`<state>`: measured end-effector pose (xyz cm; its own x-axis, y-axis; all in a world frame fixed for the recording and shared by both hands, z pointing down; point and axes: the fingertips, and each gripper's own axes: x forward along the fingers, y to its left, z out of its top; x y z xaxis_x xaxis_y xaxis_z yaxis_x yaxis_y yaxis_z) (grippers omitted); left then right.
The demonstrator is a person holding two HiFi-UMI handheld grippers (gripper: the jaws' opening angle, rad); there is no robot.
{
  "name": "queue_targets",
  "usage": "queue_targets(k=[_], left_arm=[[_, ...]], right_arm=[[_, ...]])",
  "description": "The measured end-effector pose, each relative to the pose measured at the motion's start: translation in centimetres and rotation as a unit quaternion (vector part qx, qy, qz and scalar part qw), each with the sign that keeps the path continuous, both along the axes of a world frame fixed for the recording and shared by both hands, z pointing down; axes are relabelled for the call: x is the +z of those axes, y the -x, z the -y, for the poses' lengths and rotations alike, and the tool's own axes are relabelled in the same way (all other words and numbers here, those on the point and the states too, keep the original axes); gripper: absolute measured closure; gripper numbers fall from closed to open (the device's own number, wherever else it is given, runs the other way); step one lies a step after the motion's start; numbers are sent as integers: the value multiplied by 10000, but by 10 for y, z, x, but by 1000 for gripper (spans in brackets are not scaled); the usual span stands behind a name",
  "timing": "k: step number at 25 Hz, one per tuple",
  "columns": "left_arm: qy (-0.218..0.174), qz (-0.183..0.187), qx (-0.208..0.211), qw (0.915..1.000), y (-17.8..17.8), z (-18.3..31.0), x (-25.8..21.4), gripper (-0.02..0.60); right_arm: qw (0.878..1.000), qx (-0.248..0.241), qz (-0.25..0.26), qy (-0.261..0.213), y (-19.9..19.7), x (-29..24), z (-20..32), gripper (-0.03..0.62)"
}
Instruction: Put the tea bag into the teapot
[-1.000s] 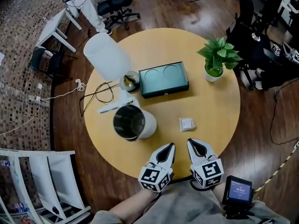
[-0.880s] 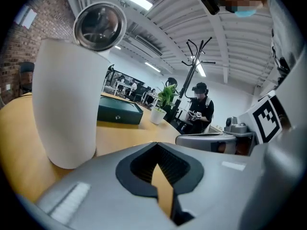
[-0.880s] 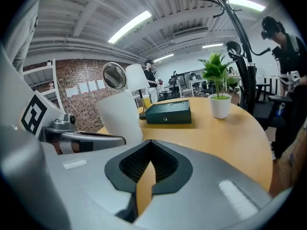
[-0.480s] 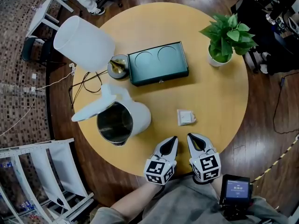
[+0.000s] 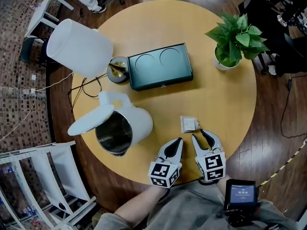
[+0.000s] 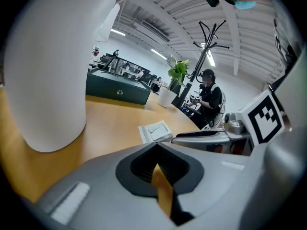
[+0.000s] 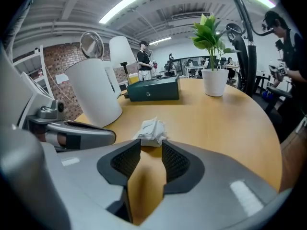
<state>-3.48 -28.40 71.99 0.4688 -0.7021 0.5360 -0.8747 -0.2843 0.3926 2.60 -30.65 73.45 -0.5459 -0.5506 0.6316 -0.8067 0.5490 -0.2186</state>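
A small white tea bag (image 5: 190,124) lies flat on the round wooden table (image 5: 225,104), right of the white teapot (image 5: 121,128). The teapot stands upright with its lid hinged open toward the left. My right gripper (image 5: 200,135) is low over the table just short of the tea bag (image 7: 151,131). Its jaws have just been opening and stand apart with nothing between them. My left gripper (image 5: 178,142) sits beside it, shut and empty. The left gripper view shows the teapot body (image 6: 48,75) on the left and the tea bag (image 6: 155,131) ahead.
A dark green box (image 5: 160,66) lies at the table's far middle. A potted plant (image 5: 230,51) stands far right. A white lamp shade (image 5: 79,47) leans over the far left with its cable (image 5: 88,87). The table's near edge runs under my grippers.
Both grippers have come down and forward toward the tea bag. The right jaws went from shut to open. The left jaws stayed shut.
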Motion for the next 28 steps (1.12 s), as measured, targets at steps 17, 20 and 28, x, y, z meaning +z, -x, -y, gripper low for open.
queue_targets(k=[17,20,28], left_arm=[[-11,100,-225,9997,12,5,-3,580],[-92,121,-199,9997,11,8,-10,580],[-590,74,-4,9982,-3,12,-69,580]], right_arm=[[9985,-398,-371,77,13,12,19,576],[9989,-361,-310,25,12,4,21,577],[9988,-140,-120,-457,1,-67,20,579]])
